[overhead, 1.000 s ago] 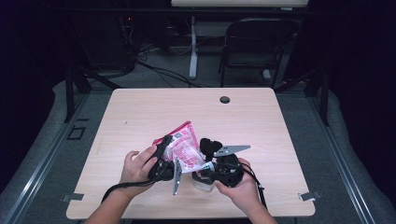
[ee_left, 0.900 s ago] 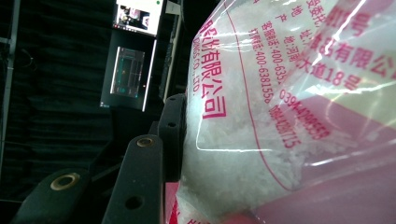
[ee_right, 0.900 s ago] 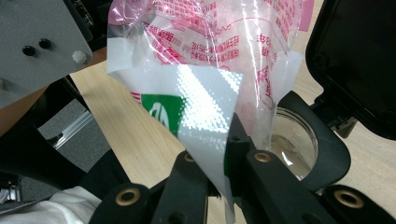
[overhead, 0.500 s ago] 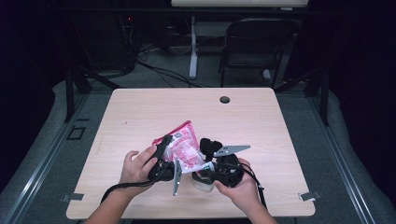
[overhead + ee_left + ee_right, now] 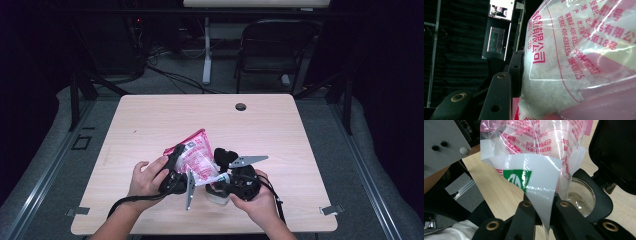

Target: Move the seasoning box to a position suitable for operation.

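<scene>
Soft, slippery bag (image 5: pixel 196 156) of white grains, likely shifting when tilted. Left gripper (image 5: pixel 176 167) clamped across its full belly, right gripper (image 5: pixel 541 206) pinching a bottom corner. Best held by corners over the jar (image 5: pixel 581 200).

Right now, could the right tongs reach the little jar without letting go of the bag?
Probably not. The right tongs are shut on a corner of the bag, so they have no free grip. The jar sits close beside them, uncovered, but taking it would mean dropping the bag.

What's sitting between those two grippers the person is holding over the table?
A pink-and-clear plastic bag of white grains spans them in the high view. The left gripper clamps its body and the right gripper pinches a corner, above a small glass jar.
</scene>
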